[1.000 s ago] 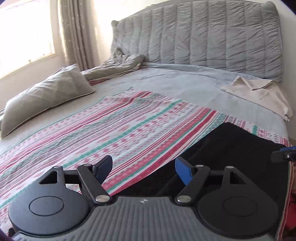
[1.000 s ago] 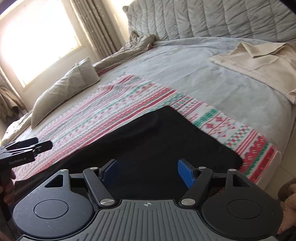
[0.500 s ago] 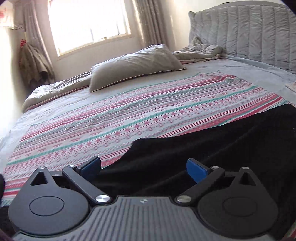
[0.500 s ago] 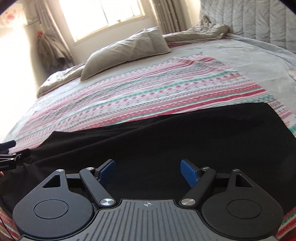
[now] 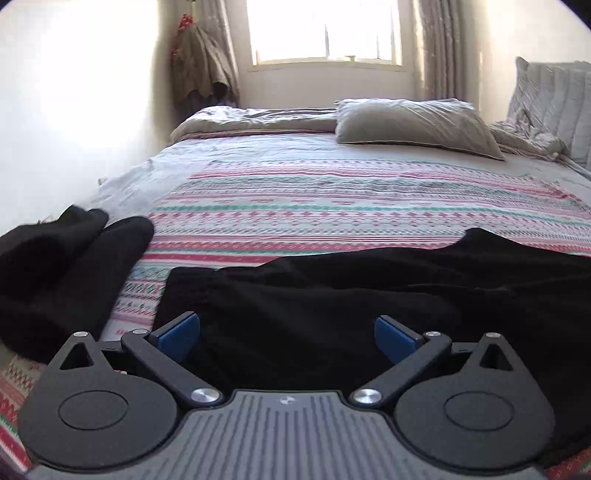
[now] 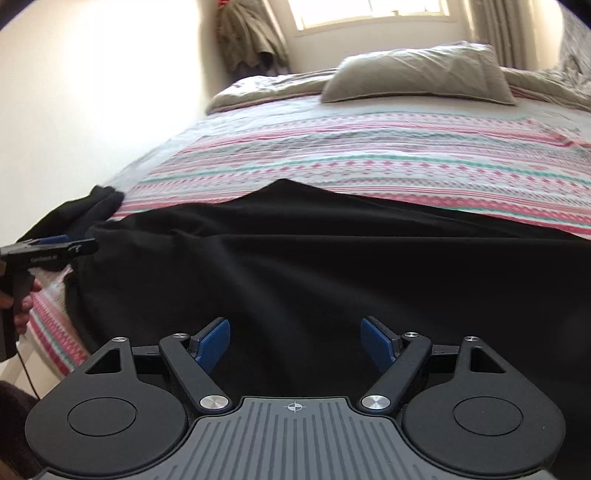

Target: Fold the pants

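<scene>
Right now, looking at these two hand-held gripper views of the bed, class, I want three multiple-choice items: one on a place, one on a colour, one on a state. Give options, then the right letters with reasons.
1. Where does the pillow lie?
A. On the far side of the bed, below the window
B. On the floor
C. On top of the pants

2. What colour are the pants?
A. Beige
B. Black
C. Striped red

3. How does the left hand-held gripper stand?
A. Shut on the pants
B. Shut on nothing
C. Open, above the pants

Answers:
1 A: it rests beyond the patterned sheet, under the bright window.
2 B: the cloth spread across the near edge is plain black.
3 C: its blue pads stand wide apart with no cloth pinched between them.
</scene>
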`<action>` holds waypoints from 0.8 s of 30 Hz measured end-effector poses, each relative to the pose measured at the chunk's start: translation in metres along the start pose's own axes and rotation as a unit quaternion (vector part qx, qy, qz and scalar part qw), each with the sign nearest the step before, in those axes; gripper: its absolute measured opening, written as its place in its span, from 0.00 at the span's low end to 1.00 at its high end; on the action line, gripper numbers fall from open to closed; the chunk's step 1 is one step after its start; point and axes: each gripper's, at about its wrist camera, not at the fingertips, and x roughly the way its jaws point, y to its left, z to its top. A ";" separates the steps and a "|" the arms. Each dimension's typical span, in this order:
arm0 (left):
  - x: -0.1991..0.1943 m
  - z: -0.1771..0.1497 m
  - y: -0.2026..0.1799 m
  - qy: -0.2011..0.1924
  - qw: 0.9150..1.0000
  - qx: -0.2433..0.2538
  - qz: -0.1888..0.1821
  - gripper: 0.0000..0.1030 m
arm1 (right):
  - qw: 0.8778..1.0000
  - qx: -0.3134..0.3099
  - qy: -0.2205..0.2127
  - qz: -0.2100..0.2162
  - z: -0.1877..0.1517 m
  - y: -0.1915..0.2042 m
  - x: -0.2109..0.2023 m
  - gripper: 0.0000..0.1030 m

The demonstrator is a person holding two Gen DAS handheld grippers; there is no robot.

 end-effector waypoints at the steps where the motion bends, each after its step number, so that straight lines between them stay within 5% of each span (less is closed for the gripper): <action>1: -0.005 -0.003 0.014 0.000 1.000 -0.021 0.003 1.00 | 1.000 -0.022 -0.002 0.009 -0.002 0.013 0.001 0.77; 3: -0.013 -0.008 0.041 0.000 0.998 -0.070 -0.005 1.00 | 0.998 -0.065 -0.006 0.026 -0.009 0.034 0.003 0.76; 6: -0.018 -0.014 0.071 0.006 0.988 -0.151 -0.038 0.87 | 0.992 -0.120 -0.003 0.049 -0.020 0.059 0.008 0.71; 9: -0.015 -0.018 0.086 0.011 0.978 -0.198 -0.065 0.77 | 0.986 -0.149 0.017 0.076 -0.031 0.074 0.013 0.54; 12: -0.012 -0.020 0.091 0.016 0.978 -0.203 -0.051 0.74 | 0.982 -0.171 0.028 0.077 -0.036 0.082 0.020 0.42; 18: 0.019 -0.021 0.103 0.036 0.977 -0.204 -0.051 0.73 | 0.981 -0.179 0.024 0.072 -0.037 0.080 0.019 0.35; 20: 0.026 -0.023 0.109 0.044 0.971 -0.223 -0.071 0.56 | 0.981 -0.178 0.025 0.074 -0.037 0.079 0.020 0.30; 24: 0.009 -0.020 0.105 0.019 0.975 -0.212 -0.061 0.52 | 0.978 -0.188 0.021 0.083 -0.036 0.082 0.018 0.08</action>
